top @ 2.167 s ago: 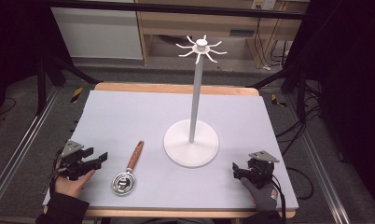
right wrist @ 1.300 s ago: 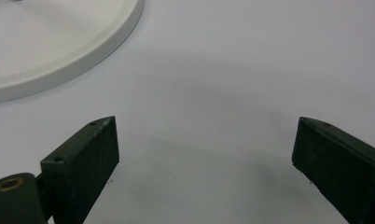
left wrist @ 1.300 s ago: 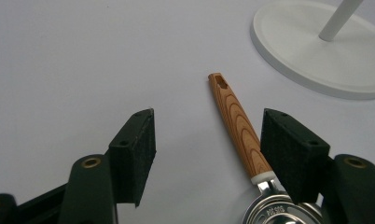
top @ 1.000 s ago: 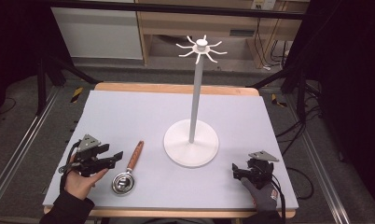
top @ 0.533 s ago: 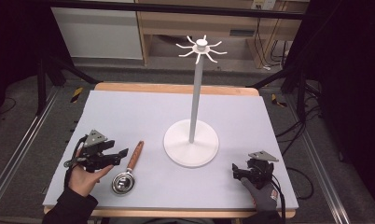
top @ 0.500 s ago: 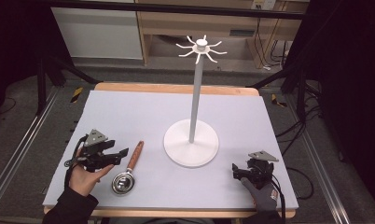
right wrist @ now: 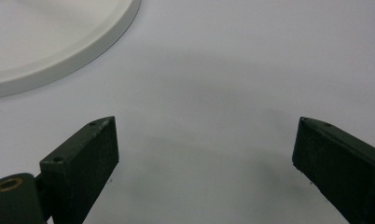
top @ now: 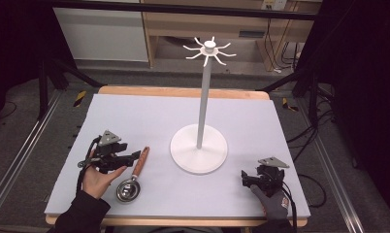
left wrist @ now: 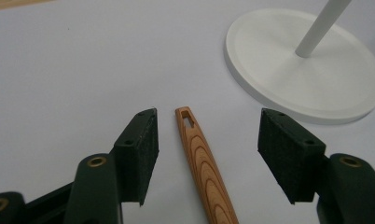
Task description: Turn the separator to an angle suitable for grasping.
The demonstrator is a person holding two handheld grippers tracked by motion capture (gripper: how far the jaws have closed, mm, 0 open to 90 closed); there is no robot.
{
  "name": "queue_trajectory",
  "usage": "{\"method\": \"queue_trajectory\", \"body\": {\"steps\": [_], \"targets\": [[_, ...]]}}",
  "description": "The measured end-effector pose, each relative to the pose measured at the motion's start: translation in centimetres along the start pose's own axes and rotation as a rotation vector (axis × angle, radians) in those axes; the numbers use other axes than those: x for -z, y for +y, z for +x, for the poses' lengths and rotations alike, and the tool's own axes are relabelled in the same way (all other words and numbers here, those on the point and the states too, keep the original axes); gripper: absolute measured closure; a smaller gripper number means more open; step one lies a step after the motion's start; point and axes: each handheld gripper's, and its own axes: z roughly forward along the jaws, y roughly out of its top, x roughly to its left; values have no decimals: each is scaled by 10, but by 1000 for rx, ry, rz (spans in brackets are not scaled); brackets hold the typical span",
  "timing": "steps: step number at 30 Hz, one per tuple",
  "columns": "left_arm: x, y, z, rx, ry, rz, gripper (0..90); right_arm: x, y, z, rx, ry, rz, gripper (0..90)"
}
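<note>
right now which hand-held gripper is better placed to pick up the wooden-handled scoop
Left. The left hand-held gripper has the scoop's wooden handle between its open jaws, pads not yet touching. The right hand-held gripper sits beyond the white stand.

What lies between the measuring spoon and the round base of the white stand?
Bare mat. In the high view, the measuring spoon and the stand's base are apart, with plain grey-lilac mat between them. The left gripper view shows the same gap.

Your left gripper [top: 127, 158] sits at the table's [top: 135, 111] left, the scoop's handle [left wrist: 202, 161] between its jaws, untouched. The stand [top: 199, 150] is right of it; your right gripper [top: 249, 177] is nearer, farther right.
</note>
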Motion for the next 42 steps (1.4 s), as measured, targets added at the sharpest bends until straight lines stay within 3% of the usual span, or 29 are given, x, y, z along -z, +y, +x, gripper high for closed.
{"method": "queue_trajectory", "body": {"steps": [9,20,42], "targets": [[-9,-9,-3,-15,9,28,408,-1,0,0,4,-1,9,74],[-26,-14,-7,-48,6,129,450,-3,-1,0,11,0,22,74],[-49,-25,-15,-49,31,244,570,-5,-1,2,9,6,37,74]]}}
